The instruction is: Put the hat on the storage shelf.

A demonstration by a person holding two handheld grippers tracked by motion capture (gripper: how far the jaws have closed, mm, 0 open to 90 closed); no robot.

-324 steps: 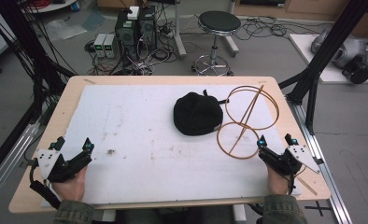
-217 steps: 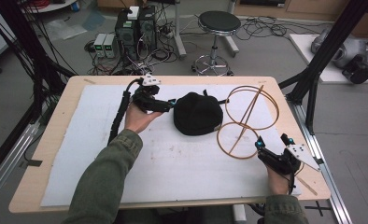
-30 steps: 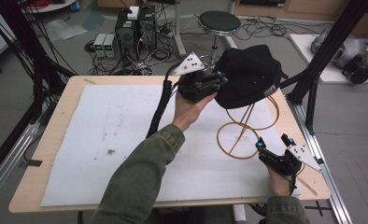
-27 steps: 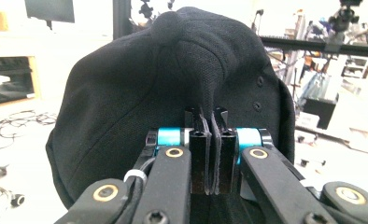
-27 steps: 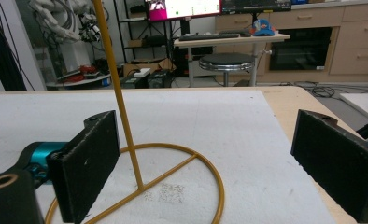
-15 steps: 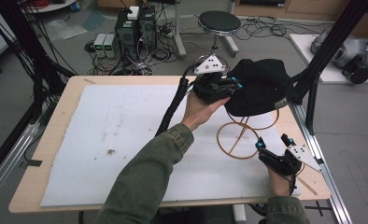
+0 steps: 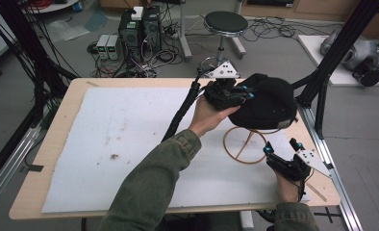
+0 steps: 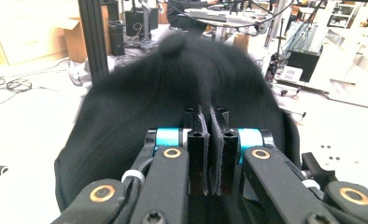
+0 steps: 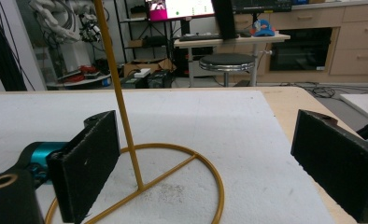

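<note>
High view: left tool [image 7: 243,91] pinches the black cap [image 7: 267,103] above the gold wire stand [image 7: 245,144] near the tabletop's right edge; right tool [image 7: 281,147] gapes wide, idle; next, probably settle the cap, then release.

- High view: fixed above the person's side, looks forward and down over the whole table [image 7: 72,103], floor and stool [image 7: 225,22] beyond.
- Left gripper view: rides the left gripper [image 8: 209,154], pressed close against the black cap [image 8: 126,116].
- Right gripper view: sits low near the tabletop, faces the gold wire stand [image 9: 140,168] at close range.
- Shared: stand, white mat [image 7: 130,130], stool in high and right gripper views; cap in high and left.
</note>
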